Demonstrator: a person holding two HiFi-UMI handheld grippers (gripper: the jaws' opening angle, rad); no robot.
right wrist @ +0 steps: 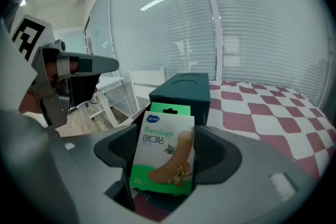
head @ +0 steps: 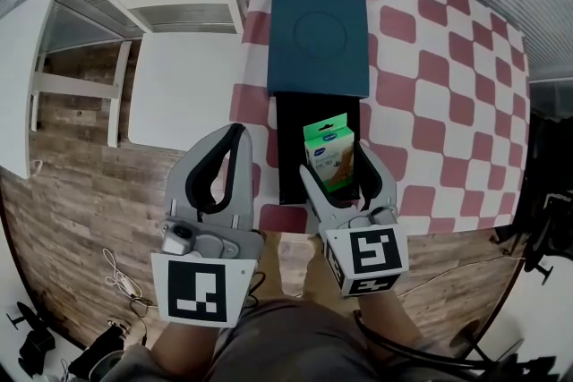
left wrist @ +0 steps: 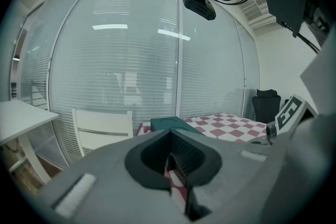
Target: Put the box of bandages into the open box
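A green and white bandage box (head: 329,154) stands upright between the fingers of my right gripper (head: 335,164), which is shut on it. The box hangs over the black open box (head: 288,116) at the near edge of the checkered table; the dark teal lid (head: 318,13) lies folded back beyond it. In the right gripper view the bandage box (right wrist: 164,157) fills the jaws, with the teal lid (right wrist: 181,91) behind. My left gripper (head: 237,135) is shut on nothing, left of the open box near the table corner. Its view shows the jaws pressed together.
A red and white checkered cloth (head: 439,85) covers the table. A white chair (head: 183,85) stands at the table's left, with a white desk (head: 22,58) beyond. Cables (head: 121,277) lie on the wood floor. A black office chair (left wrist: 268,105) stands past the table.
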